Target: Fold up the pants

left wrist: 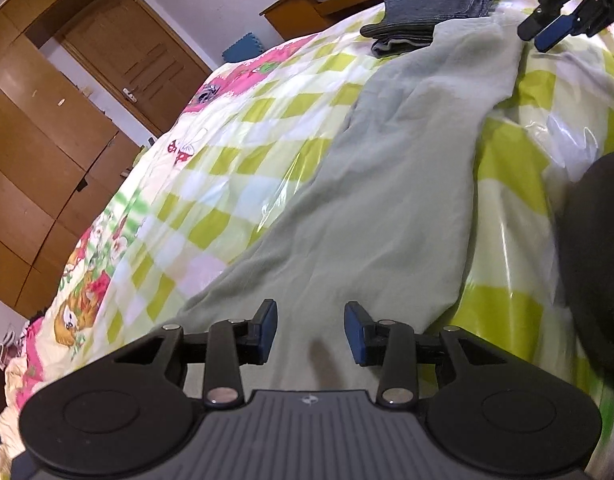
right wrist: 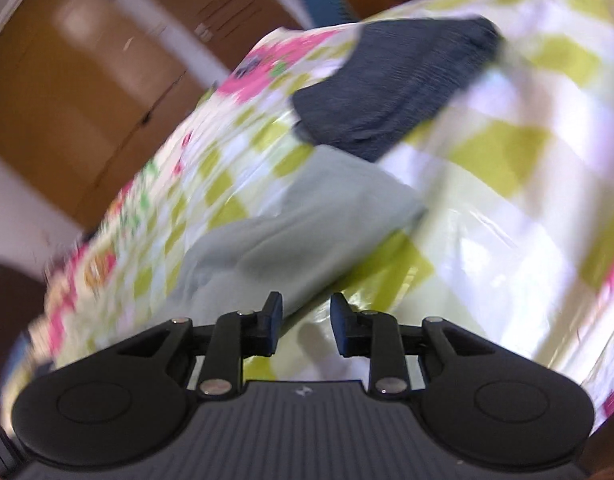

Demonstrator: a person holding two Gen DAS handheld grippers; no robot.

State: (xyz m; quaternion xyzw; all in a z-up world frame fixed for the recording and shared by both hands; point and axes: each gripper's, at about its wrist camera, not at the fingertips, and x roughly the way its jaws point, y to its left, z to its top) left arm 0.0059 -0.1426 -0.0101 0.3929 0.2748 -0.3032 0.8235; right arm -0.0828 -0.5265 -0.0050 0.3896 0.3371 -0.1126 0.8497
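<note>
— Left wrist view: bed (left wrist: 267,128) under a checked cover, pale green pants (left wrist: 387,200) laid along it, folded dark clothes (left wrist: 435,12) beyond.
— Handling?
— Soft, light, limp; I'd take the hem corners. Left hand-held gripper (left wrist: 310,332) and right hand-held gripper (right wrist: 306,322) both released, empty.
— Writing?
— None readable.

Little can be read here. In the left wrist view, the right gripper (left wrist: 547,34) at the top right corner carries white raised letters on its black body; "DA" shows, and the rest runs off the edge. A small pale emblem, not lettering, sits on the ribbed grey plate of the left gripper (left wrist: 310,330), and the same mark shows in the right wrist view. The cartoon prints on the bedspread (left wrist: 235,132) carry no legible words.
</note>
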